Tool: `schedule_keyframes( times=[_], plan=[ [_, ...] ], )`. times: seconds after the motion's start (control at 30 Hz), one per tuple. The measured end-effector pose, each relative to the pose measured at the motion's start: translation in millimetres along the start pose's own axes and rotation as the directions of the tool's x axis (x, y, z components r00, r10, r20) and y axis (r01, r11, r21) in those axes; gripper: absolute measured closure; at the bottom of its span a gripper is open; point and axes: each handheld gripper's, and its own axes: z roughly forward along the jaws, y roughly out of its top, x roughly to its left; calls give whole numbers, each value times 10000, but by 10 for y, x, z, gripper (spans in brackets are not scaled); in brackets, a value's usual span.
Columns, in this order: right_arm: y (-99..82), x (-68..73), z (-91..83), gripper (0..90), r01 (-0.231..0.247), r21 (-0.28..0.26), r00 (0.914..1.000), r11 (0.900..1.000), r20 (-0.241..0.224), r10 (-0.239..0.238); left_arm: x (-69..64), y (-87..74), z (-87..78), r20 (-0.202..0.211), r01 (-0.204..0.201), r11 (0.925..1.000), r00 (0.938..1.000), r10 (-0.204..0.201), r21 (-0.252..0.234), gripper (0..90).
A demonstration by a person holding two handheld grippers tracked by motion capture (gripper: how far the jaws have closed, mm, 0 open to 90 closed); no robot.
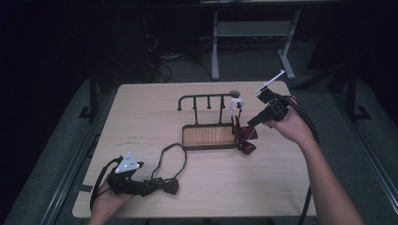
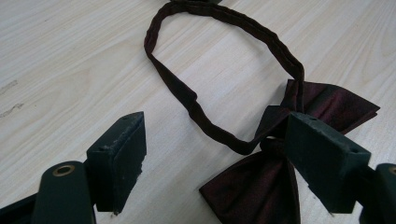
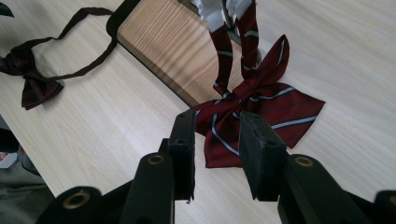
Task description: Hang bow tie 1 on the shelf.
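High view: L tongs (image 1: 157, 183) spread by dark bow tie (image 1: 170, 185); R tongs (image 1: 248, 123) spread, striped tie (image 1: 244, 136) below.

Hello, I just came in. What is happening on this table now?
A person works at a wooden table with a gripper in each hand. The left gripper, jaws open, is at a dark maroon bow tie lying flat with its neck loop spread out. The right gripper, jaws open, is just above a striped red bow tie that hangs from a small black rack with a wooden base. Neither tie is gripped at this moment.
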Motion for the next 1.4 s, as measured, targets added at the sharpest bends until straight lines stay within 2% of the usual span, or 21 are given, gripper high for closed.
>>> schedule_keyframes(
  times=[0.53, 1.07, 1.4],
  plan=[
    [-220, -21, 102, 579, 15, -19, 9993, 10000, -364, -15, 3, -3, 6, 12, 35, 10000, 10000, -35, -7, 216],
    [-466, -122, 251, 485, -299, 14, 9979, 9996, -576, 299, 0, 3, 8, 23, -10, 10000, 10000, 10, -60, 216],
    [-598, -91, 335, 456, -310, -9, 9966, 9995, -770, 309, 11, -8, 15, 55, 21, 10000, 10000, -20, -52, 216]
  ],
)
